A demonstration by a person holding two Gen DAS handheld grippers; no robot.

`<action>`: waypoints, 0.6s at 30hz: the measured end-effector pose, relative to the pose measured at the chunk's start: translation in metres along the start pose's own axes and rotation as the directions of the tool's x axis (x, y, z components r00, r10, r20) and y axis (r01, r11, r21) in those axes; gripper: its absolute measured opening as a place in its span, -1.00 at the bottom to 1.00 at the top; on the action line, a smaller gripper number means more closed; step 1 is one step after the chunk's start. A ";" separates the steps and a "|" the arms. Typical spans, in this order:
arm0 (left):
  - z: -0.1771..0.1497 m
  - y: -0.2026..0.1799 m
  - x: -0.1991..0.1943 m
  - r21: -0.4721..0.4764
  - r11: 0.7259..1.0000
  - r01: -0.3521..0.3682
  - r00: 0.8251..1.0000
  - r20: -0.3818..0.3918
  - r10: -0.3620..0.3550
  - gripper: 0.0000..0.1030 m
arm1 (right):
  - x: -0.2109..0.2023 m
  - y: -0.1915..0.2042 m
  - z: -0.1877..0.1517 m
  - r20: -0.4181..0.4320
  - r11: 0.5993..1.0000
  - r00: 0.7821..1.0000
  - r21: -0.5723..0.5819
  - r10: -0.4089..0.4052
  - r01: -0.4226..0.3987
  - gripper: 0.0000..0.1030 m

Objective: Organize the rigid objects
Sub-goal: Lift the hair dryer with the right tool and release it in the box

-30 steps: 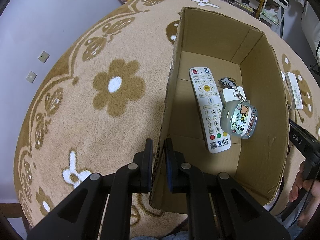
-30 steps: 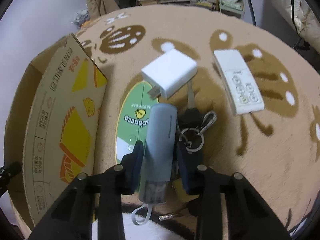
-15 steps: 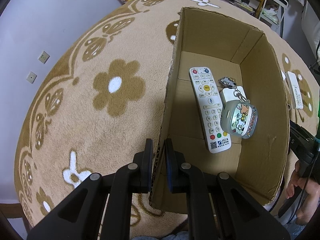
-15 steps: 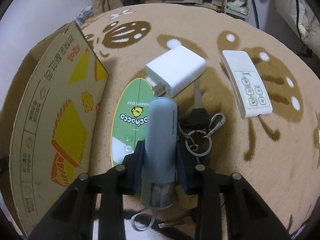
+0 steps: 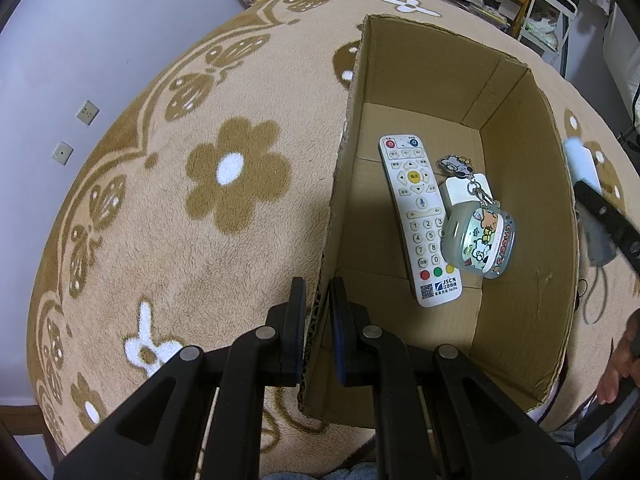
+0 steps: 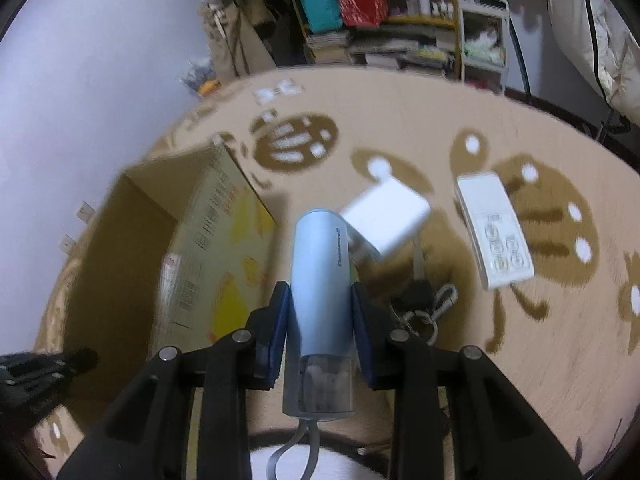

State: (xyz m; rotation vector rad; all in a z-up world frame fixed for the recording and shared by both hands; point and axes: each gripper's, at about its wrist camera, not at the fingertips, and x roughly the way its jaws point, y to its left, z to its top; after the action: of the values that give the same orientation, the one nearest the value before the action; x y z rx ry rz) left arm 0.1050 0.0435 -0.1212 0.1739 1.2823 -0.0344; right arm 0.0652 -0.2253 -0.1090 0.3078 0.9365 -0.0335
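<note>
My left gripper (image 5: 316,300) is shut on the near left wall of an open cardboard box (image 5: 528,240). Inside the box lie a white remote (image 5: 416,216), a round cartoon-printed case on a keyring (image 5: 480,240) and a small white block (image 5: 460,194). My right gripper (image 6: 320,304) is shut on a light blue cylindrical device (image 6: 320,280) and holds it lifted above the rug, to the right of the box (image 6: 208,248). On the rug lie a white charger (image 6: 386,212), a small white remote (image 6: 496,236) and a bunch of keys (image 6: 424,304).
A beige rug with brown flower and ladybird patterns (image 5: 200,200) covers the floor. Shelves and clutter (image 6: 380,32) stand at the far end. The lilac wall (image 5: 100,40) is on the left. The right gripper's black body shows beyond the box's right wall (image 5: 604,216).
My right gripper has lifted the blue device off the rug and tilted upward, toward the box. The green oval card beneath it is out of view. My left gripper has not moved.
</note>
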 end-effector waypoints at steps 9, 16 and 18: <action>0.000 -0.002 0.000 0.007 1.000 -0.006 1.000 0.001 0.006 -0.78 | -0.029 0.037 0.014 0.093 0.992 0.989 -0.057 0.114 -0.109 -0.37; 0.000 -0.002 0.000 0.008 1.000 -0.008 1.000 0.001 0.008 -0.78 | -0.024 0.056 0.014 0.080 0.985 0.985 -0.096 0.153 -0.145 -0.37; 0.000 -0.002 0.000 0.008 1.000 -0.007 1.000 0.001 0.007 -0.78 | -0.021 0.061 0.012 0.073 0.983 0.985 -0.108 0.158 -0.149 -0.37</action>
State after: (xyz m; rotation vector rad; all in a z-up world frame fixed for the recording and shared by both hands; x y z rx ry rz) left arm 0.1045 0.0414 -0.1213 0.1853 1.2811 -0.0330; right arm 0.0726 -0.1721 -0.0704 0.2813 0.8283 0.1423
